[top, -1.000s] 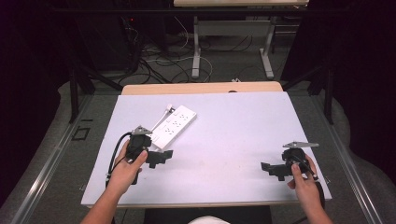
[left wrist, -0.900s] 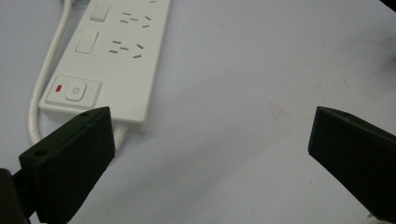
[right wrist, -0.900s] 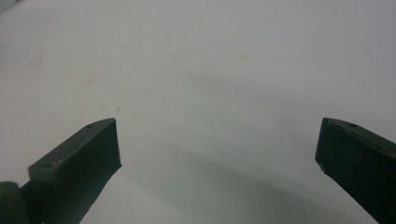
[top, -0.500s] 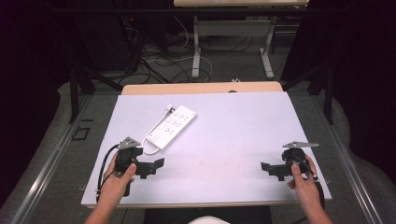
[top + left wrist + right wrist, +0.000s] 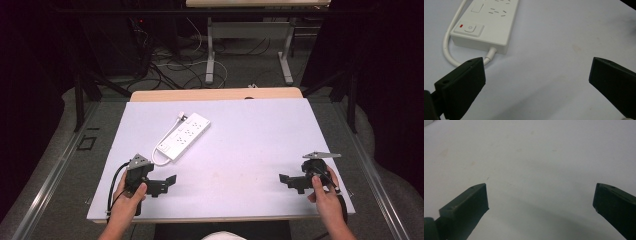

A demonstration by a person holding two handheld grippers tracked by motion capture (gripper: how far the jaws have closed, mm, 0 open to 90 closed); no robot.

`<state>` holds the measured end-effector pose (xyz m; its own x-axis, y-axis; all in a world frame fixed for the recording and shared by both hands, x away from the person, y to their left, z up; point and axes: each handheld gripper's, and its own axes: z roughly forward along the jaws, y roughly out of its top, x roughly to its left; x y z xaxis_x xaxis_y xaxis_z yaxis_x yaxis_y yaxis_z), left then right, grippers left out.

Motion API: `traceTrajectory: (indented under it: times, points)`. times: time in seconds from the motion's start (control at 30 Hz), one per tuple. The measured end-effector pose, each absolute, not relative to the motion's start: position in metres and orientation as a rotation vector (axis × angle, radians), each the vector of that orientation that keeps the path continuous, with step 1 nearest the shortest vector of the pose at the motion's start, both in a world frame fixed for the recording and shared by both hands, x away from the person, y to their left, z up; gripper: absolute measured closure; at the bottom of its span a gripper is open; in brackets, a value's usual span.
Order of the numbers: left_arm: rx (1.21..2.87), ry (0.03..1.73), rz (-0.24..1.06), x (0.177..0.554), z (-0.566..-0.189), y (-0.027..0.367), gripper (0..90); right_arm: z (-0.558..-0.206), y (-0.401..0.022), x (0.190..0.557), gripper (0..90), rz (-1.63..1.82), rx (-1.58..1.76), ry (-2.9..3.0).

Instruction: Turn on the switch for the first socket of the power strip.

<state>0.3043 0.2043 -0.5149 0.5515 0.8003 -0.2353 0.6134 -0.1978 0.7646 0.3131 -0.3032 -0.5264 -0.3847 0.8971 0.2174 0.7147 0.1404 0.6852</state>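
just beyond left hand-held gripper [image 5: 162,184], power strip [image 5: 182,136]

High cam overhead, faces fwd/down; claw cams close, share table [image 5: 250,145].

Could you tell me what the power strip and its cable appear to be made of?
Power strip: seemingly hard white plastic, smooth and slightly glossy, judging by its crisp moulded edges and socket slots. Cable: probably flexible white rubber or plastic sheath, since it bends in a smooth loop.
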Motion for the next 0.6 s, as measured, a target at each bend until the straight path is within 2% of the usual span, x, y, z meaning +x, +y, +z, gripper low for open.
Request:
traceTrajectory:
  times: [0.6]
  points:
    - [1.941,1.126,0.258,0.304,-0.531,0.202,0.7,-0.527,-0.303,0.313,0.0,1.083,1.581,2.173]
